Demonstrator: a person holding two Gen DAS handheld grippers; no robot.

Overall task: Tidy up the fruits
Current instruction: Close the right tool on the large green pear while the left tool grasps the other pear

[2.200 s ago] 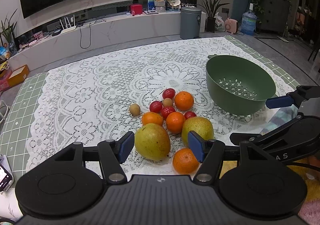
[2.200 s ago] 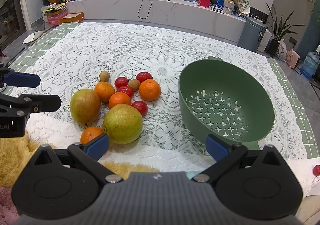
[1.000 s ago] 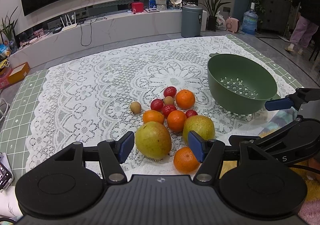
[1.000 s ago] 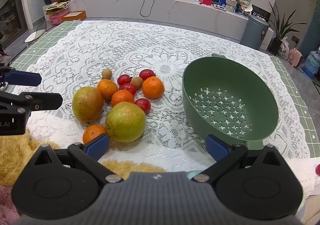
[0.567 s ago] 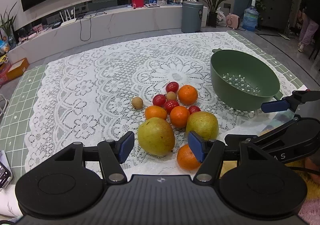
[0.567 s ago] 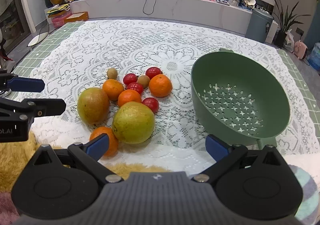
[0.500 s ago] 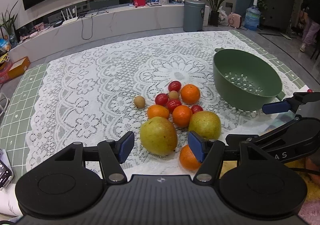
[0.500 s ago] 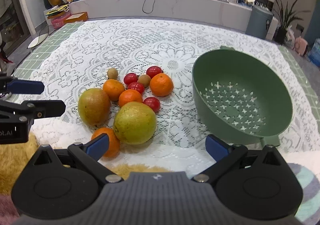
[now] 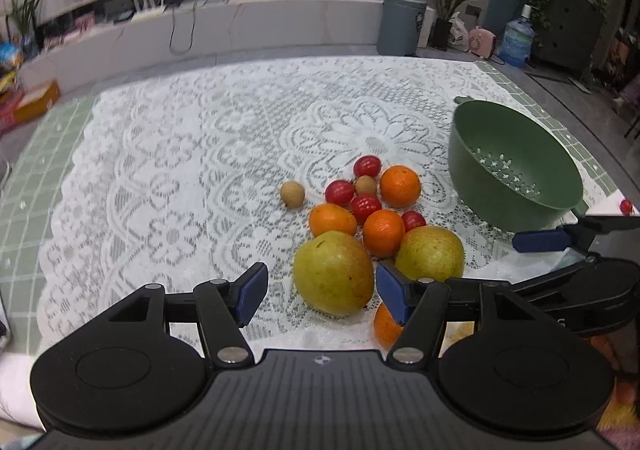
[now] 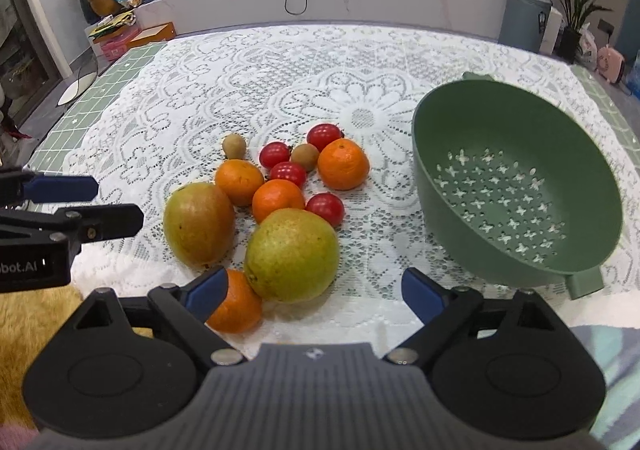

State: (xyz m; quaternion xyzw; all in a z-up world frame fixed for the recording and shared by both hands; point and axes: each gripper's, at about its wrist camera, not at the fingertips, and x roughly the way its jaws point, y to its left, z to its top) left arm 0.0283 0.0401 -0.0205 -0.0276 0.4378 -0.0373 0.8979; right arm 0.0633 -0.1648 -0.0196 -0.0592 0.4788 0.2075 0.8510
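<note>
A cluster of fruit lies on the lace tablecloth: two large yellow-green mangoes (image 9: pixel 333 275) (image 9: pixel 430 252), several oranges (image 9: pixel 400 186), several small red tomatoes (image 9: pixel 366 165) and two small brown fruits (image 9: pixel 292 193). An empty green colander (image 9: pixel 516 166) stands to the right of them. My left gripper (image 9: pixel 320 292) is open and empty, just short of the near mango. My right gripper (image 10: pixel 310 292) is open and empty, facing the other mango (image 10: pixel 291 255) and the colander (image 10: pixel 516 186). Each gripper shows in the other's view.
The table's near edge lies just below the fruit. A lone small red fruit (image 9: pixel 626 206) lies at the far right. A yellow furry cloth (image 10: pixel 24 330) is at the near left. A TV bench, bin and plants stand beyond the table.
Both grippers have moved forward and closer to the fruit, the left one drifting left so the fruit sits further right in its view. Both stay open and empty.
</note>
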